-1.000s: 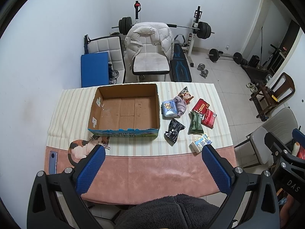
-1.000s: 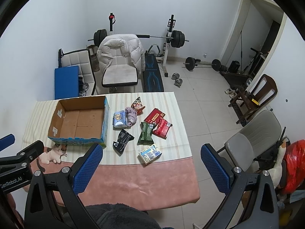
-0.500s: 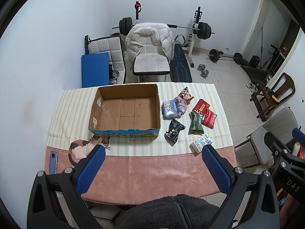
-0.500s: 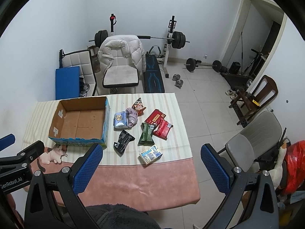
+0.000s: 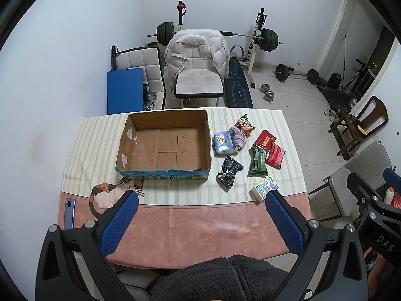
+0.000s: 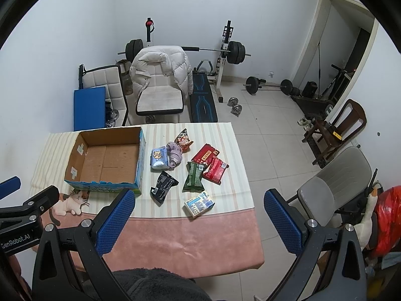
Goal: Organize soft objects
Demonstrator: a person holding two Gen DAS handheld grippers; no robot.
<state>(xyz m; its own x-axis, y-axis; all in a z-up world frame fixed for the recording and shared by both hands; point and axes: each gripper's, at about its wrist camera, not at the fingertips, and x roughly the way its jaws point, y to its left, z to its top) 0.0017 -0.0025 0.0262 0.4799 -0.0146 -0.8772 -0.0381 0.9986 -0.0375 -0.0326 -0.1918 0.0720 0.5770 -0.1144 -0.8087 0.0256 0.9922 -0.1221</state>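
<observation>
An empty cardboard box (image 5: 165, 148) (image 6: 105, 160) stands on the table's left half. To its right lie several soft packs: a blue tissue pack (image 5: 221, 144) (image 6: 158, 158), a grey cloth (image 5: 238, 139) (image 6: 174, 154), a black pouch (image 5: 229, 171) (image 6: 164, 185), a green pack (image 5: 257, 161) (image 6: 194, 176), red packs (image 5: 269, 145) (image 6: 211, 164), a snack bag (image 5: 244, 124) and a white-blue pack (image 5: 264, 188) (image 6: 199, 203). My left gripper (image 5: 200, 218) and right gripper (image 6: 199, 219) are open and empty, high above the table's near edge.
A plush cat (image 5: 110, 194) (image 6: 72, 200) lies before the box and a phone (image 5: 69, 213) lies at the near left. Chairs (image 6: 330, 190), a weight bench (image 5: 236, 82) and a jacket-draped chair (image 5: 198, 65) surround the table (image 5: 200, 225).
Both views have shifted very slightly; the right gripper has drifted a little left. Nothing on the table has moved.
</observation>
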